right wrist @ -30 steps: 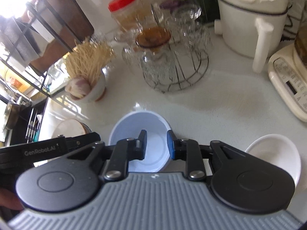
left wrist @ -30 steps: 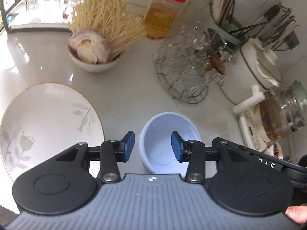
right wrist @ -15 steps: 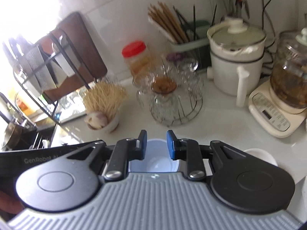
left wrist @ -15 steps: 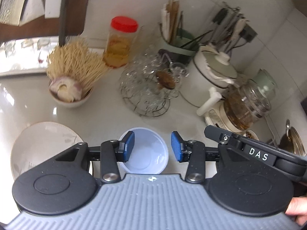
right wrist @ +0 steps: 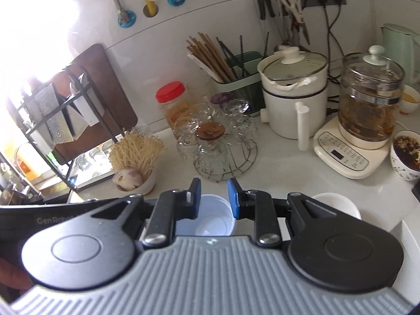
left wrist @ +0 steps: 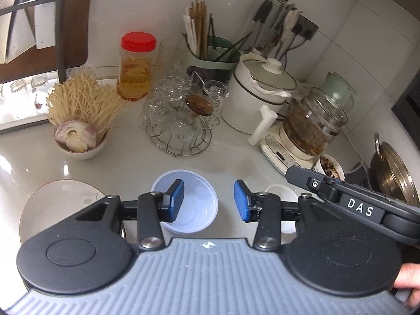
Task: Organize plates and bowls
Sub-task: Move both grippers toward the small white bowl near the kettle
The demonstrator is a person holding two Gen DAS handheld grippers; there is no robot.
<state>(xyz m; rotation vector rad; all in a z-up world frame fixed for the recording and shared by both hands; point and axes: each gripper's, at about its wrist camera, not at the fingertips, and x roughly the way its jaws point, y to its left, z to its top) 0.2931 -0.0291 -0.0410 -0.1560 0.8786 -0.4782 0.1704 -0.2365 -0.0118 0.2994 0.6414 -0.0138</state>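
Both grippers have pulled up and back from the counter since a sec ago, so more of the backsplash and appliances now shows and the pale blue bowl looks smaller. Left gripper hovers w/ jaws apart and empty, one pad over the bowl's interior but not touching it. Right gripper hangs above the same bowl, jaws narrowly apart, nothing between them.

Bowl sits free near the counter's front edge, roughly mid-way along. Floral plate lies just beside it toward the front-left corner; small white bowl rests on the other side, partly hidden by the right gripper's body. Bowl of noodles and onion stands further back on the left, well apart from the glass rack at centre.

Judgement: neither piece is held, so the retreat reads as a pause between placements or a re-approach. Plate and bowls remain spread out, unstacked; the sorting looks early or mid-way.
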